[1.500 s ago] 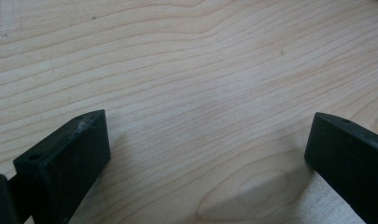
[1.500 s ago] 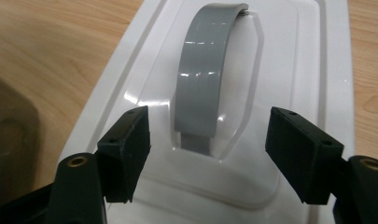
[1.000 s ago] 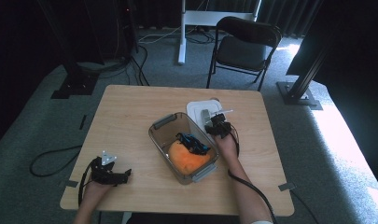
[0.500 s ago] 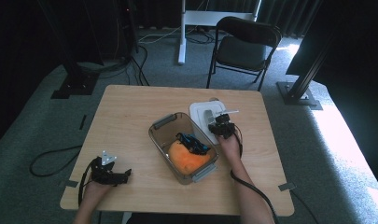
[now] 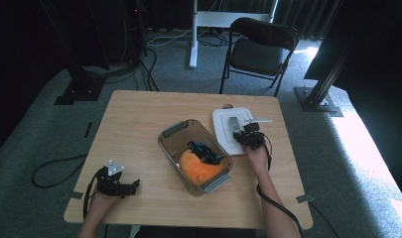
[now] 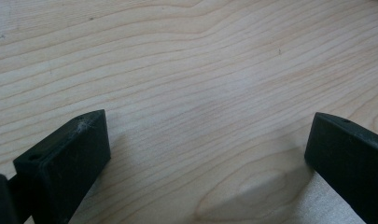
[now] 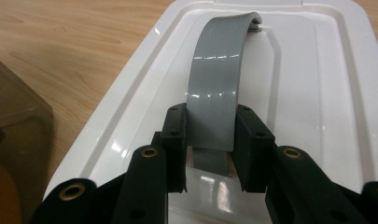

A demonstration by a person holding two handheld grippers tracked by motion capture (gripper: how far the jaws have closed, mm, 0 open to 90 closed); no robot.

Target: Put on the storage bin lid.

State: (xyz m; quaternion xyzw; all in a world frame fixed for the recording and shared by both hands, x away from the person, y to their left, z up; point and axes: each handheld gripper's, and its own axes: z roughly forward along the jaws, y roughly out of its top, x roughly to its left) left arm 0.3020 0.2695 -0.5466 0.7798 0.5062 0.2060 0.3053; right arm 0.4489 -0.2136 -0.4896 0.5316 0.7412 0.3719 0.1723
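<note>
Grey handle [image 7: 214, 88] is sitting between the pads of your right tool [image 7: 210, 154]; the jaws have just been closing and are now pinching it from both sides, narrow, near its lower end. The handle is arching up off the white lid [image 7: 317, 93], its long axis running straight away from the tool toward the lid's far edge. The lid [image 5: 223, 130] is lying flat on the table [image 5: 139, 119], just right of the clear bin [image 5: 171, 148] and seemingly touching its rim.

So the relation you are working with: the bin is lying to the left of the lid, its long axis running diagonally from far-left to near-right, while the lid is lying almost square to the table. My reading is that you will be needing a lift, a carry leftward, and a twist to match.

Your right tool [image 5: 248, 135] is the nearer one by far. Your left tool [image 5: 120, 184] is resting at the near-left corner, well apart from the bin, jaws standing wide over bare wood [image 6: 200, 70], holding nothing.

Count:
- one lid, one handle
- one bin
- one orange thing [image 5: 198, 166] and one black-and-blue thing [image 5: 204, 151] inside it
- two tools
</note>
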